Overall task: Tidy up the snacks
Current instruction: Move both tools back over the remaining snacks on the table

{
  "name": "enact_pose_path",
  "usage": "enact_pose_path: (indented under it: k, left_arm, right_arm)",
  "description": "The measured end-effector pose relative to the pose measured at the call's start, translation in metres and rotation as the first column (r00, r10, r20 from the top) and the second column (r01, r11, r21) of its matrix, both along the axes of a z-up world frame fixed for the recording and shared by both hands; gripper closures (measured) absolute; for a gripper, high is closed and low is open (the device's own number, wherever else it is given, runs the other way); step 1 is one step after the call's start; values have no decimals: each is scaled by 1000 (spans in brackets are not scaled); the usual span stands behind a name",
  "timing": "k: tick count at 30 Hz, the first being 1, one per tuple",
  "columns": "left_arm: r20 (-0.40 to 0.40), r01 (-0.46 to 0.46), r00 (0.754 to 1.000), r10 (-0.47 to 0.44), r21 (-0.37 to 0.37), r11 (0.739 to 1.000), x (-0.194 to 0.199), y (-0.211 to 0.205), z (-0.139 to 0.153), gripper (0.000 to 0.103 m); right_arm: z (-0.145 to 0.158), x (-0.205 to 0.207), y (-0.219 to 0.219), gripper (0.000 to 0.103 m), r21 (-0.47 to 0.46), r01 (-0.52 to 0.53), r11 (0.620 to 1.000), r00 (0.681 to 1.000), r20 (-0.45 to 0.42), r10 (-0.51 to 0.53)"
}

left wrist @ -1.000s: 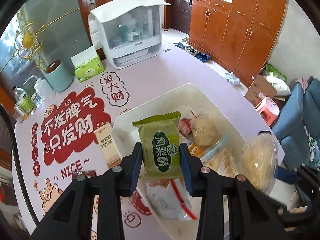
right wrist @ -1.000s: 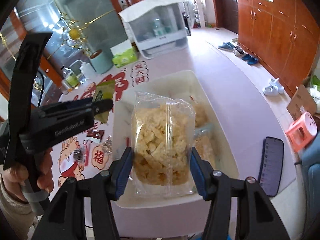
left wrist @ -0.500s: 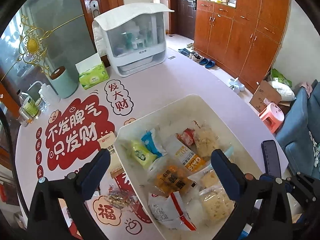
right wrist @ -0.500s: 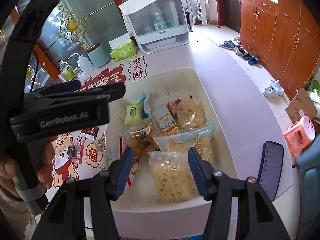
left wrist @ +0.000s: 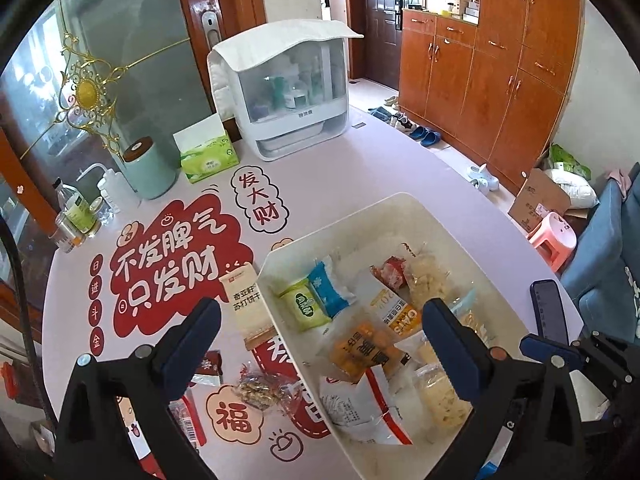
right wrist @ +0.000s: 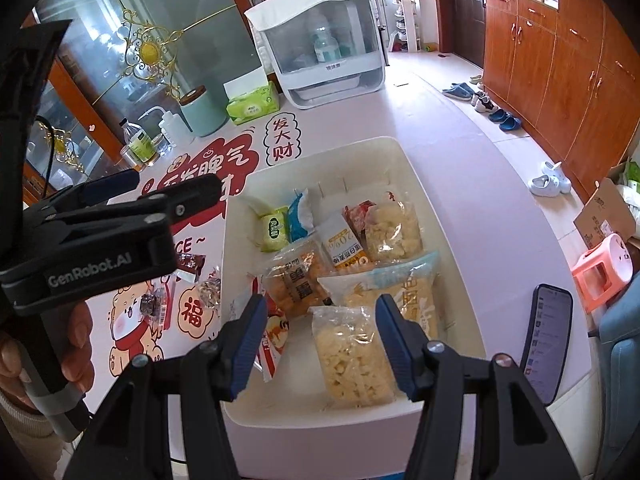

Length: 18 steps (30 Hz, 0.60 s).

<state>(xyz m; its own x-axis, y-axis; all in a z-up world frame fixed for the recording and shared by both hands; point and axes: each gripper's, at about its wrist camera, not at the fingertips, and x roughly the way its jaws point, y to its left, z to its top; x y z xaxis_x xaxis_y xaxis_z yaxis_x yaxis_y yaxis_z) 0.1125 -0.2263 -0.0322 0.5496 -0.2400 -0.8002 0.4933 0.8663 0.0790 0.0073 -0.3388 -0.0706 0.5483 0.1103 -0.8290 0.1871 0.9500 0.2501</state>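
Bright soft daylight, strong fisheye distortion.

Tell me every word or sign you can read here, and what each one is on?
"不发脾气 只发财": big red bubble on the tablecloth
"发大财": white bubble
"福": small red cloud
"GenRobot.AI": left gripper body
"奇亚籽 苏打饼干": cracker packet beside the bin
"OATS": oat packet in the bin
"20%": same packet, right wrist view
Other snack wrappers, tissue box and phone screen: too small or blurred.
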Motion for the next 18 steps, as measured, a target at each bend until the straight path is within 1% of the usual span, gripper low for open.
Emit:
enact_pose_path:
  k: [6,10,13,18]
  left_arm:
    - [9,6,1000,-7,14,1000,-12,10,0,3]
    - [2,0,1000,0,25,1000,-24,23,-6,3]
    - [-10,-11,1000,11,42,999,-35,40,-15,3]
    - [-32,-68,997,72,96,993,-49,88,-39,3]
  right_arm:
    - [-2,-5,5,46,4,4,1000,1000,-8,-4]
    - [-4,-9,13,46,9,-1,1000,1000,-15,1]
    - [-7,-11,19,46,17,-7,1000,1000,-22,8]
    - [-14,-14,41,46,3,-40,999,999,-32,40]
